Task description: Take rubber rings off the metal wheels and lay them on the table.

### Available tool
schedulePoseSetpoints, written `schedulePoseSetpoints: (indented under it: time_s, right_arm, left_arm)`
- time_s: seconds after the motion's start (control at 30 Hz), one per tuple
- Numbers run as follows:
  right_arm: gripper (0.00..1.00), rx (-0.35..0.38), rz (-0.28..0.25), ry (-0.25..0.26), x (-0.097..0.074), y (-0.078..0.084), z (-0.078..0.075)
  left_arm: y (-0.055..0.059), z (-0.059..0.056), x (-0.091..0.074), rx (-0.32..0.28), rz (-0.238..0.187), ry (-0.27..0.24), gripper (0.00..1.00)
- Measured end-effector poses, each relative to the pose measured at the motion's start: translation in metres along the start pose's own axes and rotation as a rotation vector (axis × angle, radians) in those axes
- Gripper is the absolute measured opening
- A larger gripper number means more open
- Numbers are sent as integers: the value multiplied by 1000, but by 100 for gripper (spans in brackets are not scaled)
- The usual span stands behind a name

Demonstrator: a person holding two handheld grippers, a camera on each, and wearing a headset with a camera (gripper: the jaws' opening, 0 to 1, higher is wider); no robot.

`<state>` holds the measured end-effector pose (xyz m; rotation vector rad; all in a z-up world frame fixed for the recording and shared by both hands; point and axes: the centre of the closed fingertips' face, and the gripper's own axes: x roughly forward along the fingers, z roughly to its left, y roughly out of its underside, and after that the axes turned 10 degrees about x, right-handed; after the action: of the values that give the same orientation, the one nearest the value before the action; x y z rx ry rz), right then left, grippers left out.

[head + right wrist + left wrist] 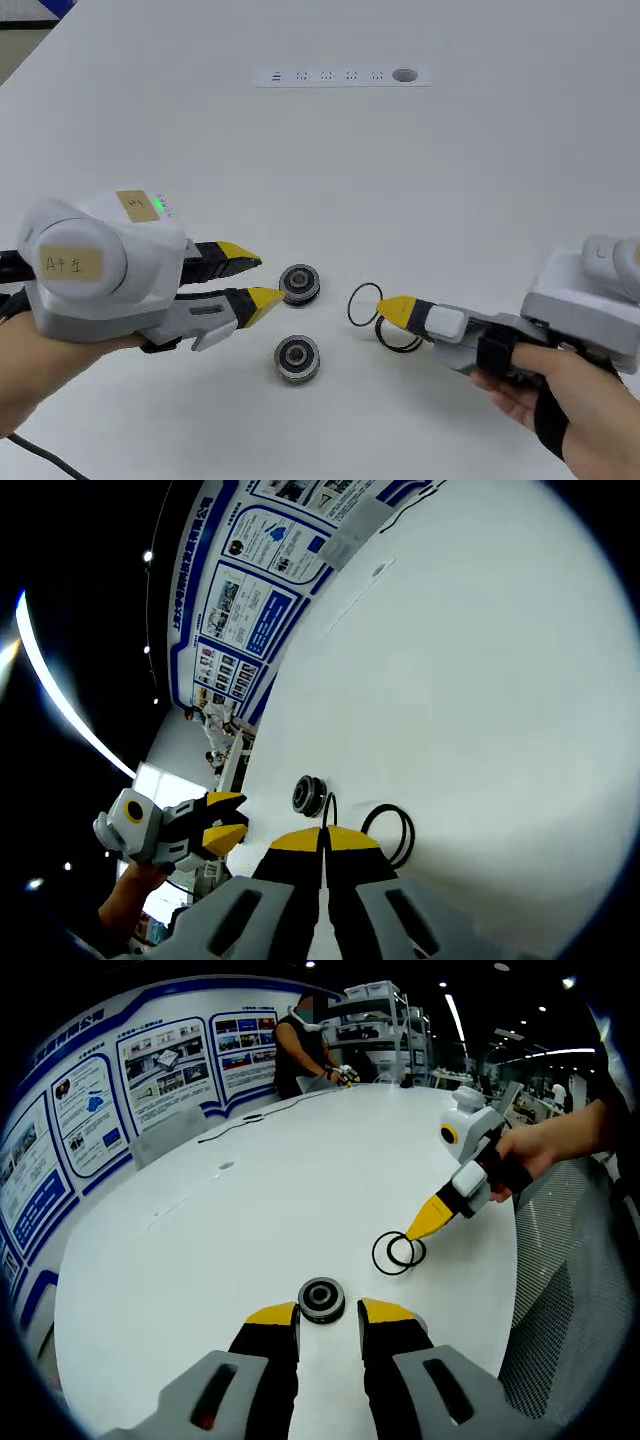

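Two metal wheels, a far wheel and a near wheel, sit on a white table. Half open and empty, the left gripper points at the far wheel. Right of that wheel, the right gripper is closed on a rubber ring; a second ring lies alongside.

A lab or showroom: blue-and-white info posters hang behind a long white table.

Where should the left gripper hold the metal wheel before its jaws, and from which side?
I would grip the metal wheel across its round outer rim, coming level from the left gripper side: it lies flat, hub up, centred before the open jaws.
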<state>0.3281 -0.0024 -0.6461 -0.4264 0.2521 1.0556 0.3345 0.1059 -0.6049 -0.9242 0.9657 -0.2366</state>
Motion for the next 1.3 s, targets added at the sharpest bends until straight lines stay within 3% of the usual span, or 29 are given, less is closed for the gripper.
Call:
schedulePoseSetpoints:
  time_s: [0.3, 0.77, 1.07, 1.17, 1.3]
  right_arm:
    - [2, 24, -33, 36, -13, -1, -13]
    - [5, 37, -58, 90, -18, -4, -24]
    - [7, -14, -49, 122, -24, -3, -28]
    - [7, -29, -58, 116, -26, -7, -26]
    - [9, -49, -68, 70, -21, -13, -13]
  left_arm:
    - [0, -4, -1, -8, -2, -5, 23]
    - [-2, -5, -2, -1, 2, -6, 23]
    - [-1, -6, -2, 3, 8, -4, 22]
    - [0, -6, -2, 3, 11, -3, 22]
    - [4, -4, 0, 4, 22, -2, 22]
